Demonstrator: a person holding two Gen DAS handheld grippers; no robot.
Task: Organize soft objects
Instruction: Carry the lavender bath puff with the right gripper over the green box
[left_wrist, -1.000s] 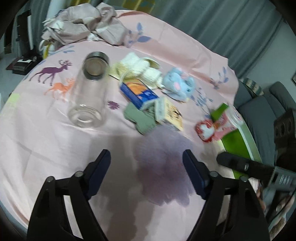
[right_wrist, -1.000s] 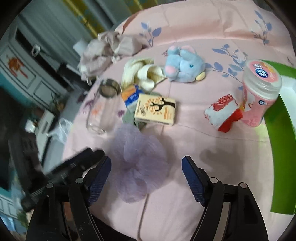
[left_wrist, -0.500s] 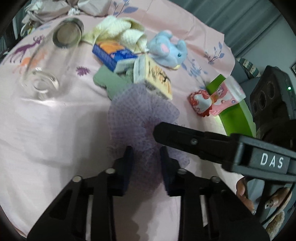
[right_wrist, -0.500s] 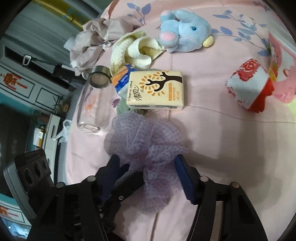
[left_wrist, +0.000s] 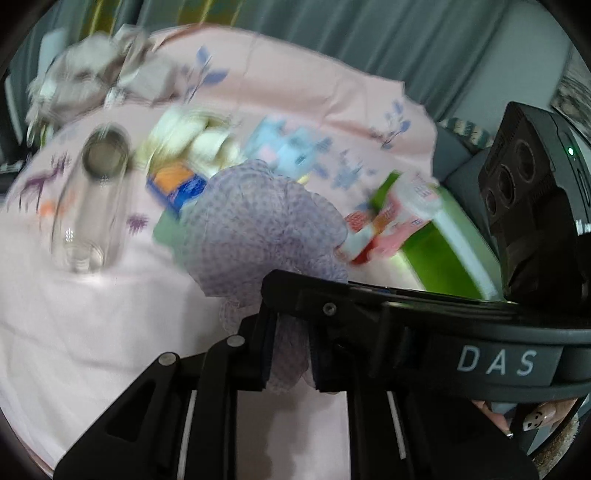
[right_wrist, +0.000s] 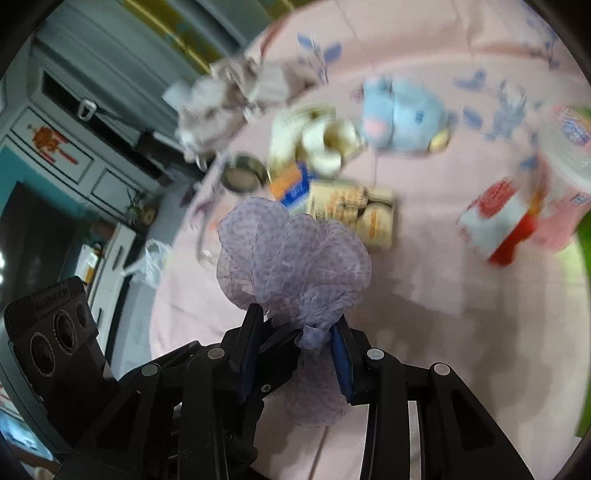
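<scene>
- Two hand-held black tools meet over a surface covered in a pink sheet (left_wrist: 74, 332) printed with deer and blue leaves; both views are blurred.
- The main item is a lilac mesh bath pouf (left_wrist: 258, 236), raised above the sheet, with both tools gripping its gathered lower end.
- The left tool (left_wrist: 288, 354) has its jaws nearly together and closing, and the pouf's thin neck is pinched between the blue pads.
- The right tool (right_wrist: 295, 354) has its jaws further apart and closing; the pouf's neck sits between them, along with the tip of the left tool, which reaches in from the left. Its right pad presses against the mesh.
- In the left wrist view the right tool's arm crosses in front, marked with the letters DAS, and fingertips (left_wrist: 532, 421) with a painted nail show at the lower right.
- Beyond the pouf lie a clear glass jar (left_wrist: 92, 199) on its side, a cream towel (left_wrist: 192, 140), a light blue plush toy (right_wrist: 402, 118), an orange and blue packet (left_wrist: 177, 184) and a beige tissue pack (right_wrist: 354, 214).
- To the right stand a red and white pouch (right_wrist: 495, 218) and a pink plastic jar (right_wrist: 569, 166), just beside a green tray (left_wrist: 436, 251).
- A crumpled grey-pink cloth (right_wrist: 229, 96) lies at the far edge of the sheet.
</scene>
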